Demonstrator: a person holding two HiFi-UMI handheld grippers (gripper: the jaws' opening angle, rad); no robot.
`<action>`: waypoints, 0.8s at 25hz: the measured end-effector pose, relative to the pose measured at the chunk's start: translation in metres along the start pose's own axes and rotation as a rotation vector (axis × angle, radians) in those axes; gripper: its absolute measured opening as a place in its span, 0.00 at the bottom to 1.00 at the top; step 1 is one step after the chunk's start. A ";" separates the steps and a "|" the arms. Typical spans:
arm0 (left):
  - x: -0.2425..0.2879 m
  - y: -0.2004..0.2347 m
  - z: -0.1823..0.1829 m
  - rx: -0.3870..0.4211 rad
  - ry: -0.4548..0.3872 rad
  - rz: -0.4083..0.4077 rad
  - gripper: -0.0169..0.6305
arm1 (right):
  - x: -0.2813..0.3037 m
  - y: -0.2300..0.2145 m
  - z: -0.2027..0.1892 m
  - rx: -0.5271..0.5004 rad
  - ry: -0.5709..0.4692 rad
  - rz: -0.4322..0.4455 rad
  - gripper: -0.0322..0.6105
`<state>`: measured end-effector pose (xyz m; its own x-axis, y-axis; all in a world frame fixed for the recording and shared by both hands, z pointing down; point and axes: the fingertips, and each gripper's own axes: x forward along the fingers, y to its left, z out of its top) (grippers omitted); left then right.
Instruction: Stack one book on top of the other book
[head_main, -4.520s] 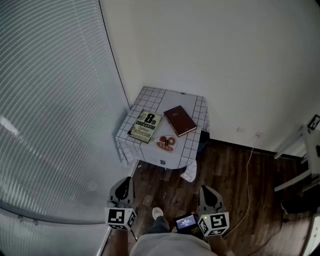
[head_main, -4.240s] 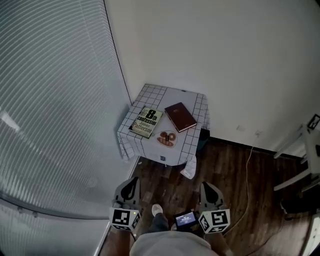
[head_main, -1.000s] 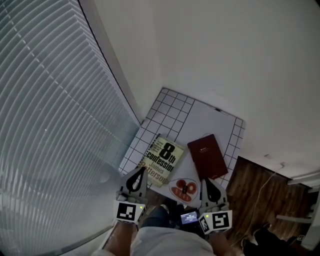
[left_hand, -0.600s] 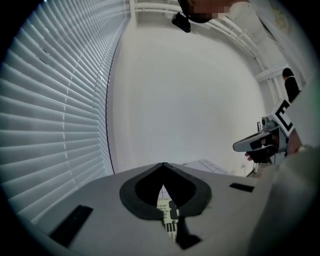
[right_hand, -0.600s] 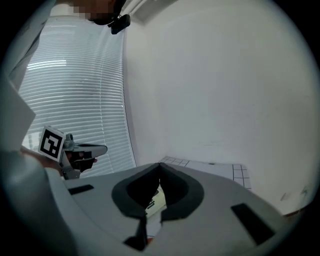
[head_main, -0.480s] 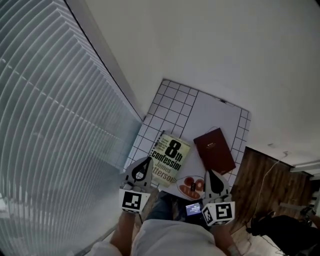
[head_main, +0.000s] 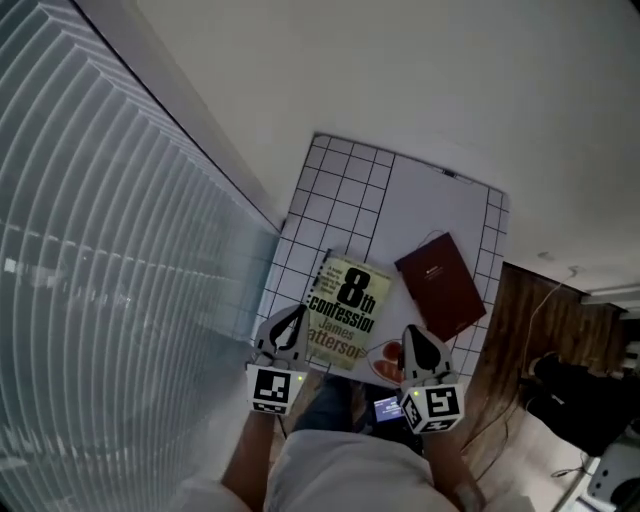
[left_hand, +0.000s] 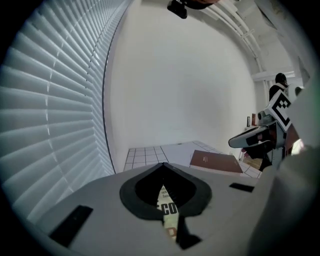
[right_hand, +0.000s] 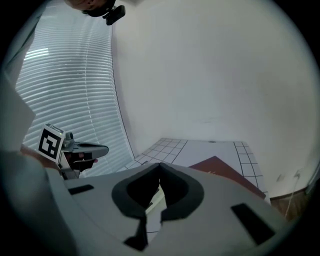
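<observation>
Our left claw (head_main: 295, 316) is shut tight, jaw against jaw, with nothing gripped; in the left gripper view, the notch behind its tips shows only a sliver of printed cover lying beyond; our right claw (head_main: 412, 334) is likewise fully closed and empty. Both hang side by side at the near edge of the tabletop (head_main: 420, 200), pointing forward and somewhat down.

The left claw sits over the near left corner of the yellow book (head_main: 343, 308); we cannot tell whether it touches it. The right claw sits over a small red dish (head_main: 386, 358), partly covering it. Past that lies the red book (head_main: 441, 285), flat and turned at an angle; it is just beside the yellow book, and neither rests on the other. A checked cloth (head_main: 345, 175) covers the tabletop; blinds (head_main: 110, 260) run along the left, with a plain wall (head_main: 400, 70) behind.

We judge this to be the approach; no book is taken yet and the stacking is not begun. The next move calls for opening a claw, working one jaw under a book's near edge without bunching the cloth, closing on the book, then lifting it clear and laying it squarely on the other; the spare claw could steady the lower book.
</observation>
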<state>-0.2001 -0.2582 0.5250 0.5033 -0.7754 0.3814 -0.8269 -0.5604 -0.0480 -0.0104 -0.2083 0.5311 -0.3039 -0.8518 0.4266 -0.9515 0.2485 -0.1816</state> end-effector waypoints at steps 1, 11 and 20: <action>0.003 0.000 -0.005 0.002 0.012 -0.012 0.04 | 0.003 0.000 -0.004 0.001 0.010 -0.007 0.06; 0.021 0.009 -0.050 -0.035 0.102 -0.086 0.04 | 0.021 0.001 -0.043 0.094 0.091 -0.080 0.06; 0.029 0.021 -0.093 -0.077 0.198 -0.106 0.04 | 0.037 0.009 -0.082 0.146 0.165 -0.093 0.06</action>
<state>-0.2258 -0.2655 0.6210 0.5353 -0.6372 0.5544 -0.7927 -0.6056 0.0694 -0.0339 -0.2000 0.6186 -0.2310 -0.7778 0.5845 -0.9621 0.0932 -0.2562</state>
